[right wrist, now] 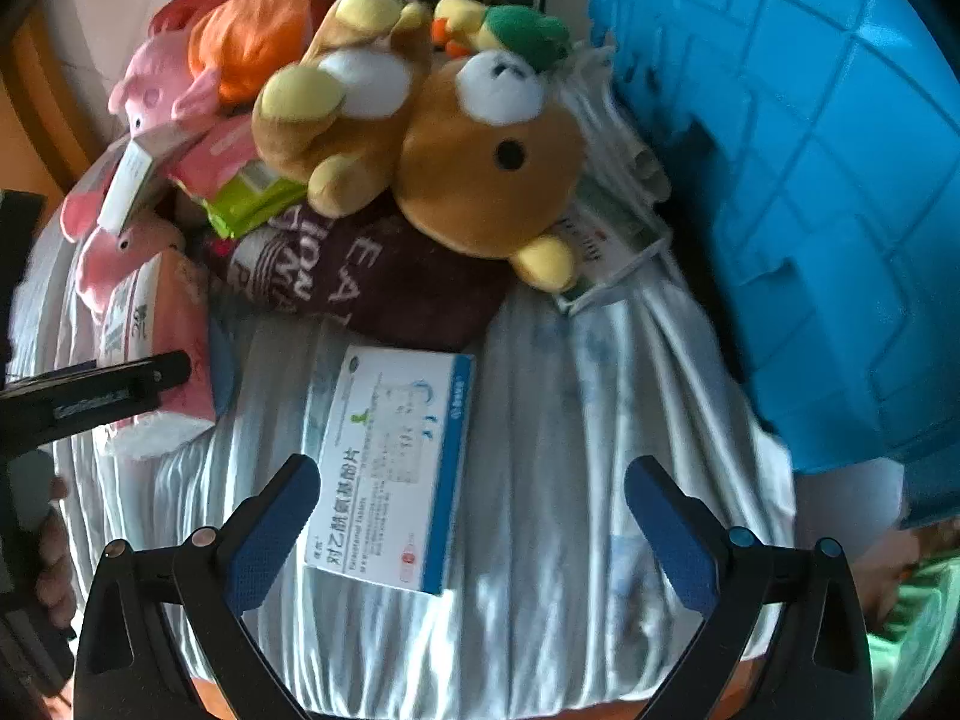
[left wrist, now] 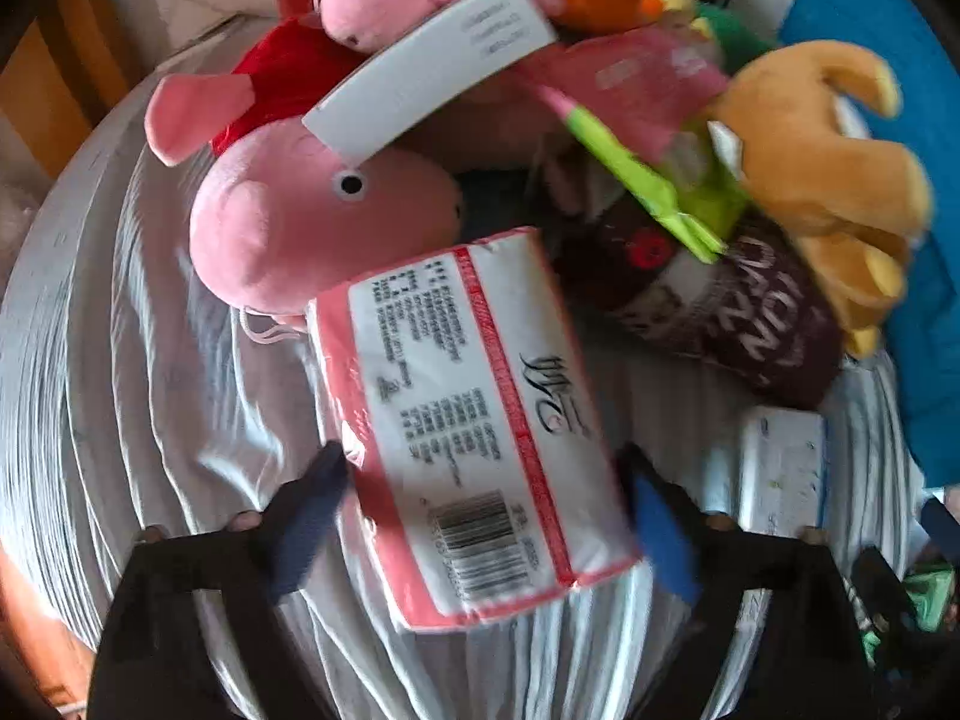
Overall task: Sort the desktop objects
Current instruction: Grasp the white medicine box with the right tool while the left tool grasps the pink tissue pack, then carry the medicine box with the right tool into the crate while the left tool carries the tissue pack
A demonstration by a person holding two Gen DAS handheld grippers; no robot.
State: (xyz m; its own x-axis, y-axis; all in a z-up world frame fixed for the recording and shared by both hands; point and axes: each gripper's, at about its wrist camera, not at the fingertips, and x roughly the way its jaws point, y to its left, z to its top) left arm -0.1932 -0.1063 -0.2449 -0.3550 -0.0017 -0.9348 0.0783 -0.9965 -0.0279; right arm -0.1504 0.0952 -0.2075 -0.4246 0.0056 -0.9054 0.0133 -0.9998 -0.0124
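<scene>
My left gripper (left wrist: 486,516) has its jaws on both sides of a pink and white tissue pack (left wrist: 474,420), which is tilted and looks lifted off the white cloth (left wrist: 150,396). That pack also shows in the right wrist view (right wrist: 156,324), with the left gripper's black arm beside it. My right gripper (right wrist: 474,528) is open and empty, its jaws on either side of the near end of a white and blue medicine box (right wrist: 390,468) that lies flat on the cloth (right wrist: 600,450). The box also shows in the left wrist view (left wrist: 780,468).
A pile of plush toys lies behind: pink pig (left wrist: 300,222), brown bear (right wrist: 480,156), orange toy (right wrist: 252,42), maroon cloth item (right wrist: 384,282). A white box (left wrist: 432,66), green packet (left wrist: 648,180) and another medicine box (right wrist: 606,252) lie among them. A blue plastic bin (right wrist: 810,210) stands right.
</scene>
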